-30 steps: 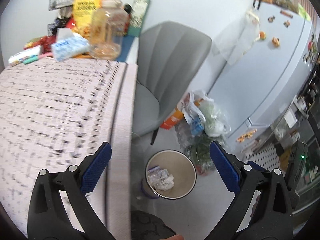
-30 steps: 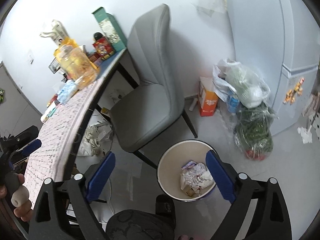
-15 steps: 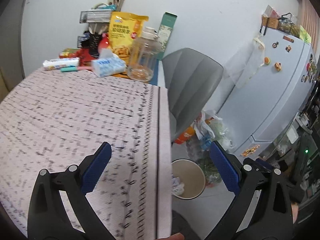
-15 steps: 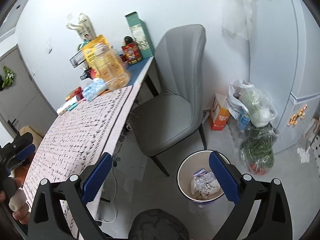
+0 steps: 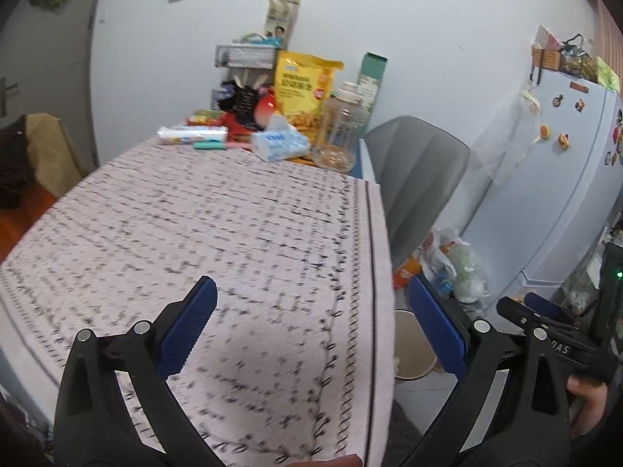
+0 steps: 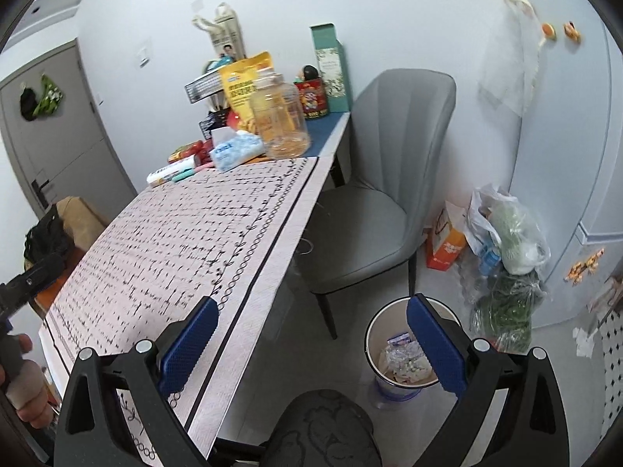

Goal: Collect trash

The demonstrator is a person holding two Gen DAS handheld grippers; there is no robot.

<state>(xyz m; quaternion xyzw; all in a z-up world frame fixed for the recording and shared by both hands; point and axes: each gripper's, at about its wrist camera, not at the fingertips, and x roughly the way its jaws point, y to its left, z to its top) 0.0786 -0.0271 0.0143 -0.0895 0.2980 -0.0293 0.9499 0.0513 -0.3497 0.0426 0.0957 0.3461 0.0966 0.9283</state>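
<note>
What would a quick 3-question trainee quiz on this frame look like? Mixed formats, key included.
1. True or false: the left gripper is shut on a piece of trash.
2. Multiple choice: the waste bin stands (A) on the table, (B) on the floor beside the grey chair, (C) on the chair seat.
3. Fill in: lying in the waste bin is crumpled ____.

Key
1. False: the jaws of the left gripper and of the right gripper stand wide apart with nothing between them.
2. B
3. trash (wrappers or paper; too small to tell which)
</note>
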